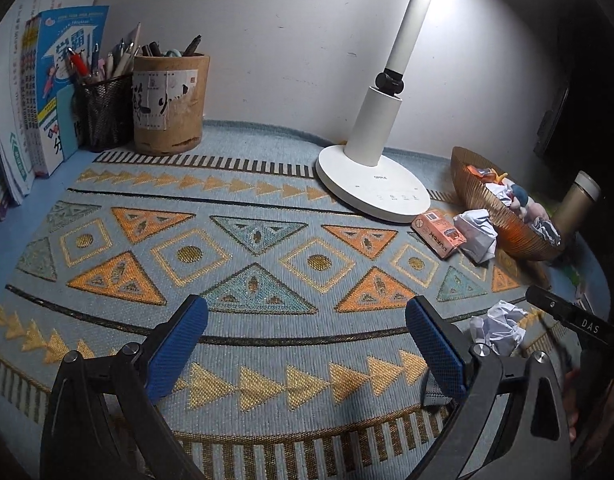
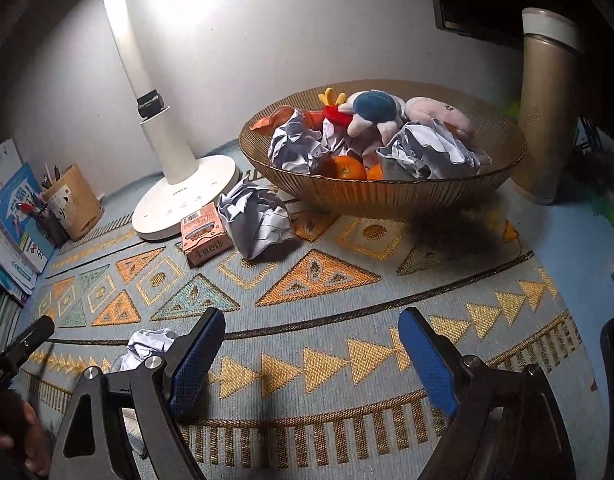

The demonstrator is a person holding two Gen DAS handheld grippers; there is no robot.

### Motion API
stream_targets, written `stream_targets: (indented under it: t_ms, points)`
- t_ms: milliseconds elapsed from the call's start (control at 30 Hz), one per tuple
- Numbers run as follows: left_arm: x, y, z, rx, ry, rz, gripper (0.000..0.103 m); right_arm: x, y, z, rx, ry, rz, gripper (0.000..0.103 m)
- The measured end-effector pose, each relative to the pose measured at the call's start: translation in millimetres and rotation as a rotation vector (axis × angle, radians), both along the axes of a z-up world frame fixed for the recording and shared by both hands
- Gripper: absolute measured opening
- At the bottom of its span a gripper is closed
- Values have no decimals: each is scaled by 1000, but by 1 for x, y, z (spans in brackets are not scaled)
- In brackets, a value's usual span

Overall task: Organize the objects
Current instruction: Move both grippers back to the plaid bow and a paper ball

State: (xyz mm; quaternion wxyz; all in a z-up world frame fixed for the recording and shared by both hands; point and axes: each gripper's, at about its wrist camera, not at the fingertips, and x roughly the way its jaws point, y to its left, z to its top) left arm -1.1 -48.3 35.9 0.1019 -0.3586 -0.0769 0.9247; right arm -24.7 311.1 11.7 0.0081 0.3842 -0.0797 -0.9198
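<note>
My left gripper (image 1: pixel 307 320) is open and empty above the patterned mat (image 1: pixel 267 240). My right gripper (image 2: pixel 311 332) is open and empty too. A small crumpled paper ball (image 1: pixel 499 330) lies on the mat between them, just left of my right gripper (image 2: pixel 151 346). A bigger crumpled paper ball (image 2: pixel 255 220) and a pink box (image 2: pixel 205 234) lie next to the lamp base; they also show in the left wrist view (image 1: pixel 477 234), (image 1: pixel 439 232). A ribbed amber bowl (image 2: pixel 387 192) holds paper balls, plush toys and oranges.
A white desk lamp (image 1: pixel 371 184) stands at the back. Two pen holders (image 1: pixel 171 104) and upright books (image 1: pixel 47 92) fill the back left corner. A gold thermos (image 2: pixel 547 108) stands right of the bowl. The wall is close behind.
</note>
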Motion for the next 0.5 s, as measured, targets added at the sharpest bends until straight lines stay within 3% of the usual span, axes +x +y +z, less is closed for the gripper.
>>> stream_targets:
  t_ms: [200,300,367,433,500]
  points:
    - [5,13,3,-49,26,-55,99,8,-12,6,-5,41,85,88]
    - [9,17,4,-35,29,-118,99,15,-20,11,-90,64,210,88]
    - [11,26,4,-21,4,-224,99,15,-36,9,-131,33,315,90]
    - [17,42,3,-19,-39,-350,99,14,-56,4,-66,0,367,90]
    - [26,62,0,-66,-57,-436,99,13,-75,-2,32,-21,383,90]
